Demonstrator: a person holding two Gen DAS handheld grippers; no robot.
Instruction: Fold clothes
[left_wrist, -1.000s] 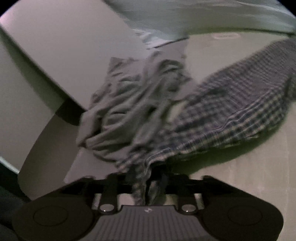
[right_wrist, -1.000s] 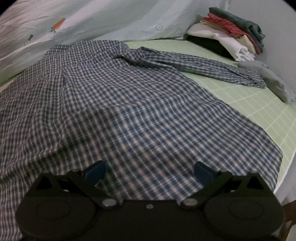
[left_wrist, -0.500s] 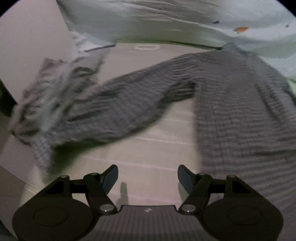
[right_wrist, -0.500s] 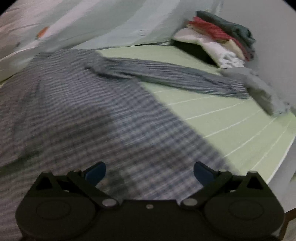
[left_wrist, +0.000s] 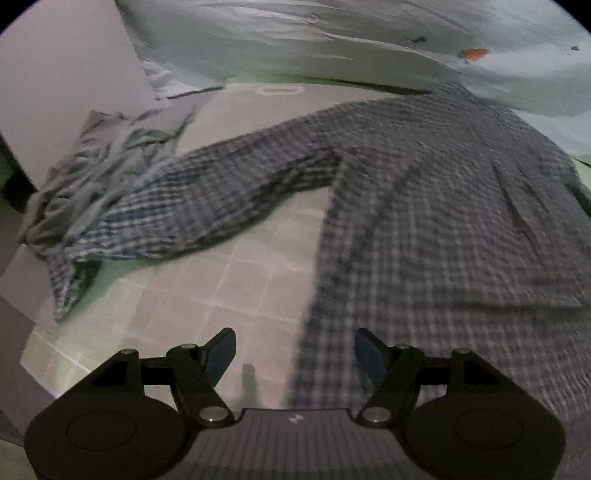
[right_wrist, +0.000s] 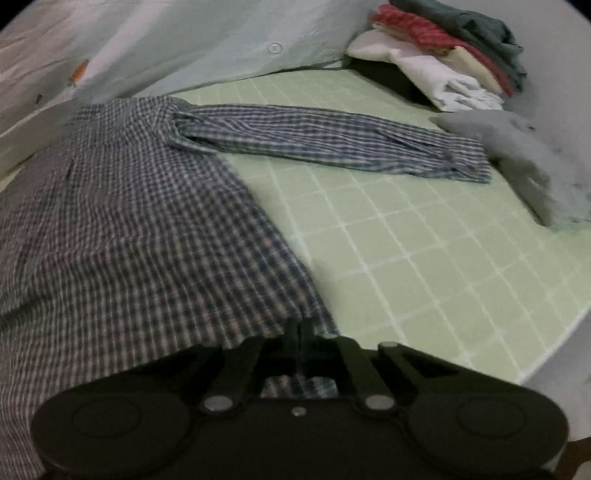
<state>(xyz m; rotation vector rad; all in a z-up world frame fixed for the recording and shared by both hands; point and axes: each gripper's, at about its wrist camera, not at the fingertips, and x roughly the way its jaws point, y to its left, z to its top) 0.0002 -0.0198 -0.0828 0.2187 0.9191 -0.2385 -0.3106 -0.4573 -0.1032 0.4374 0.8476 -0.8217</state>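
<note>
1. Green grid-lined sheet covered the bed (right_wrist: 424, 258), with a pale duvet (right_wrist: 207, 40) bunched along its far edge.
2. I saw the checked shirt (right_wrist: 140, 229) spread flat across the middle of the bed, its hem at the near edge.
3. One sleeve (right_wrist: 332, 142) lay stretched toward the far right corner, its cuff just beside a grey garment (right_wrist: 532, 162).
4. A stack of folded clothes (right_wrist: 443, 62) sat in that far right corner.
5. From the left wrist view, the other sleeve (left_wrist: 207, 199) ran toward the left edge, its end lying over a crumpled grey garment (left_wrist: 96, 173).
6. My left gripper (left_wrist: 295, 354) hovered with its fingers well apart and nothing between them, over the shirt's side edge.
7. My right gripper (right_wrist: 301, 339) had its fingers pinched closed on the shirt's hem at the near edge.
</note>
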